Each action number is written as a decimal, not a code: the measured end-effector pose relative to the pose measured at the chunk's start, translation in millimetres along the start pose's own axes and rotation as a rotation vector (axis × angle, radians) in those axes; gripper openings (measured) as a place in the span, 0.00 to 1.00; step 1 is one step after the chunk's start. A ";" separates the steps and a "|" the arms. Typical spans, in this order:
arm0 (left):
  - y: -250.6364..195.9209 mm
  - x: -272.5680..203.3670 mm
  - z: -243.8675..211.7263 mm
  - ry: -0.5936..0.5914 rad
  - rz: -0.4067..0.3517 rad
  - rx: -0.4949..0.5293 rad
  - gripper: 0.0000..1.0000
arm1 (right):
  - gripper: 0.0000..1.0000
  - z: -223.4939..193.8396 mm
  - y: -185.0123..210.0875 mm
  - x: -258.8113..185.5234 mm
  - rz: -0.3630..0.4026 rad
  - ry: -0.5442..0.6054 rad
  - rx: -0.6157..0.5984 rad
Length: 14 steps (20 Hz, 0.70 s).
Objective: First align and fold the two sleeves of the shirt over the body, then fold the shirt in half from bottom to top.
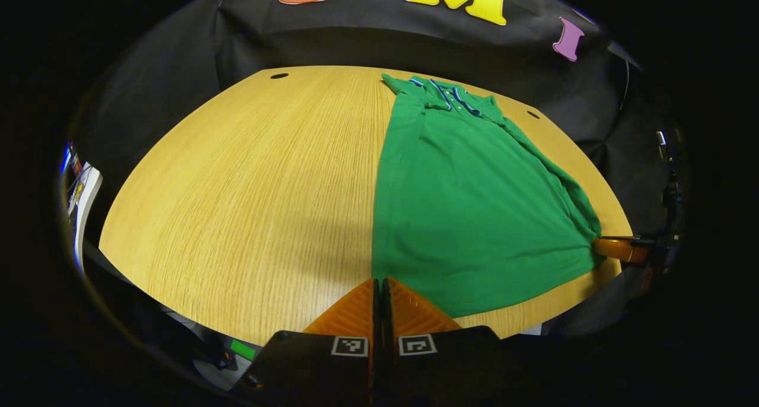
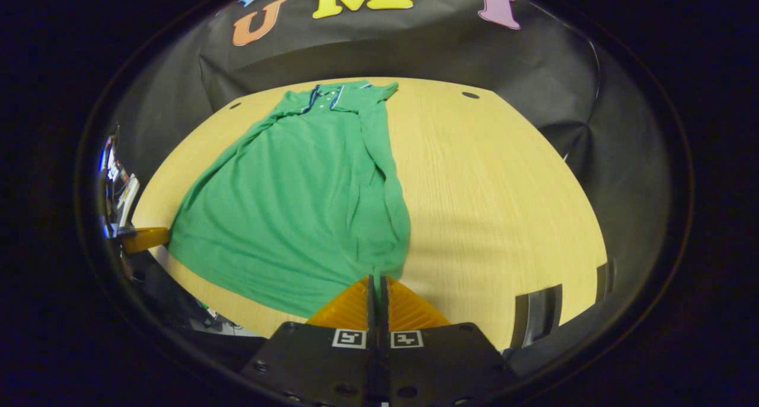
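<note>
Pinching shirt (image 1: pixel 474 205) hem corners, both grippers' jaws pressed together, low over table (image 1: pixel 249 187).

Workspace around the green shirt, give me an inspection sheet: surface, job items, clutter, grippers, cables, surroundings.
Surface: wooden table, light grain, small dark holes near the far edge.
Job's things: green shirt lying flat, collar at the far end, both sleeves folded in over the body, bottom hem nearest; not yet folded in half.
Clutter: nothing seen on the table.
Grippers: left gripper closed on the hem's left corner; right gripper closed on the hem's right corner.
Cables: one thin cable against the cloth at far right.
Surroundings: black cloth wall behind the table.
</note>
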<state>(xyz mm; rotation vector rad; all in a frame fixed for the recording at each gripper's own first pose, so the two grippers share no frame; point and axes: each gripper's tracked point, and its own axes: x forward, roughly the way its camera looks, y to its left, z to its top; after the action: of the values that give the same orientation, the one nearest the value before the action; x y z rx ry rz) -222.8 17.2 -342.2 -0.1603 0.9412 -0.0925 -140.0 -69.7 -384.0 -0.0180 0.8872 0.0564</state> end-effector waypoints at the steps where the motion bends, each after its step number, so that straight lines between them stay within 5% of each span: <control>1: -0.9 0.9 0.0 0.000 -0.006 -0.005 0.10 | 0.01 0.7 -0.2 0.1 0.001 0.000 0.002; 3: -4.9 0.4 -1.2 0.005 -0.014 0.003 0.18 | 0.00 0.8 0.1 0.3 0.003 0.000 0.003; 4: -7.8 -1.3 -0.1 0.005 -0.016 0.019 0.30 | 0.00 0.5 0.2 0.7 0.004 0.002 0.003; 8: -9.5 1.0 -0.7 0.026 0.002 0.066 1.00 | 0.00 0.8 -0.2 0.5 0.008 0.004 -0.003; 12: -16.3 -0.1 -7.2 0.057 0.008 0.089 1.00 | 0.00 2.3 -0.6 0.9 0.010 0.005 -0.007; 14: -19.3 2.0 -10.6 0.061 0.003 0.091 0.72 | 0.00 3.1 -1.4 1.4 0.008 0.006 -0.010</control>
<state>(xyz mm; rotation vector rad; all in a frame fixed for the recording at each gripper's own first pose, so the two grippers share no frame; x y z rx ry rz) -230.4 -3.1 -346.5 -0.0724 0.9960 -0.1373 -136.7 -71.0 -383.1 -0.0237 0.8931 0.0681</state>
